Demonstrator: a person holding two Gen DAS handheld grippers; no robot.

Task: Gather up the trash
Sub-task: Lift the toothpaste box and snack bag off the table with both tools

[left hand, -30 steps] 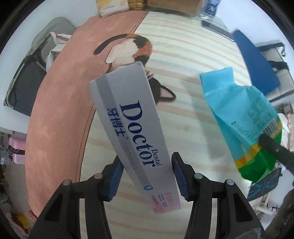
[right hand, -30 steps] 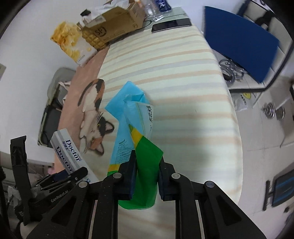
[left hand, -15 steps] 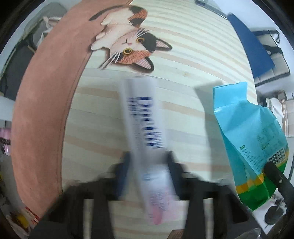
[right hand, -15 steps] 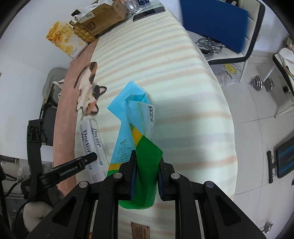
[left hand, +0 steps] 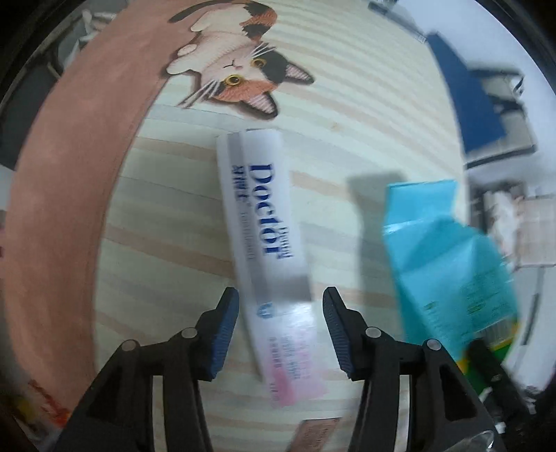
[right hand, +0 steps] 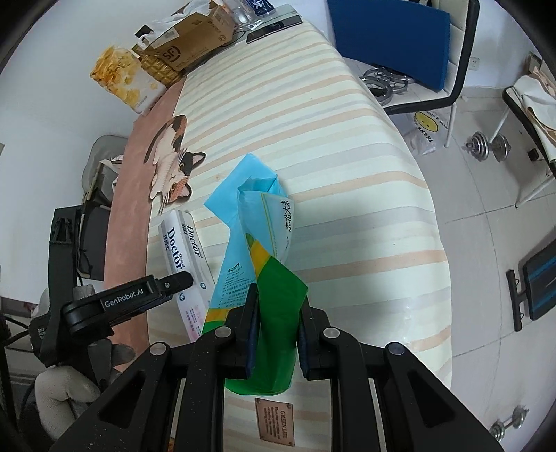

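Observation:
A white "Doctor" toothpaste box point(left hand: 267, 243) lies on the striped tablecloth point(left hand: 166, 243); it also shows in the right wrist view point(right hand: 182, 253). My left gripper point(left hand: 280, 330) is open, its fingers apart on either side of the box's near end without gripping it. My right gripper point(right hand: 276, 330) is shut on the green end of a blue and green plastic bag point(right hand: 257, 236) and holds it above the table. The bag shows blurred at the right of the left wrist view point(left hand: 448, 264).
A cat picture point(left hand: 239, 73) and a brown border point(left hand: 62, 191) mark the cloth. A cardboard box point(right hand: 187, 45), a snack box point(right hand: 125, 80) and a phone point(right hand: 274, 26) sit at the far end. A blue chair point(right hand: 392, 38) and dumbbells point(right hand: 486, 144) stand to the right.
My left gripper lowered the toothpaste box onto the tablecloth and opened, letting it go. My right gripper kept its hold on the bag and drew back slightly.

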